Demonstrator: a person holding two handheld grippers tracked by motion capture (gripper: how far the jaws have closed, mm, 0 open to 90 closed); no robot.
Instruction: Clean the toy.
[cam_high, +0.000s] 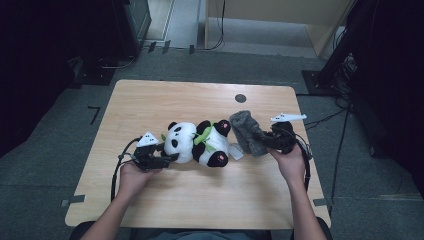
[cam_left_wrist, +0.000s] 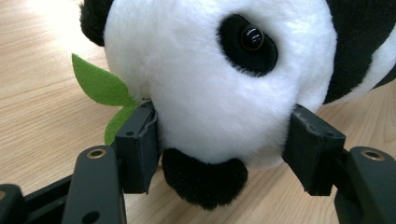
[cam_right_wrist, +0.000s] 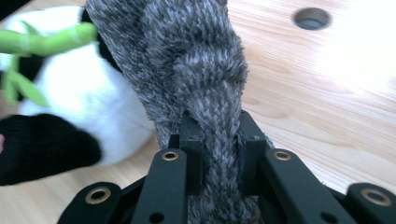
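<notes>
Panda toy (cam_high: 197, 142) on table (cam_high: 200, 200), knitted cloth (cam_high: 247, 132) touching its right side

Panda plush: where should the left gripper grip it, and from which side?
Grip the head of the panda plush, coming in level from the crown end, as the left gripper does now. The panda lies on the wooden table with its round, soft head toward that gripper, and both pads already press its sides, so that hold probably suits.

A black-and-white plush panda (cam_high: 197, 142) holding green bamboo leaves lies on its side, its white head squeezed between the left gripper's fingers (cam_left_wrist: 137, 144). A fuzzy grey knitted cloth (cam_high: 247, 131) lies bunched just beside the panda's feet, one fold pinched between the right gripper's fingers (cam_right_wrist: 191, 140).
</notes>
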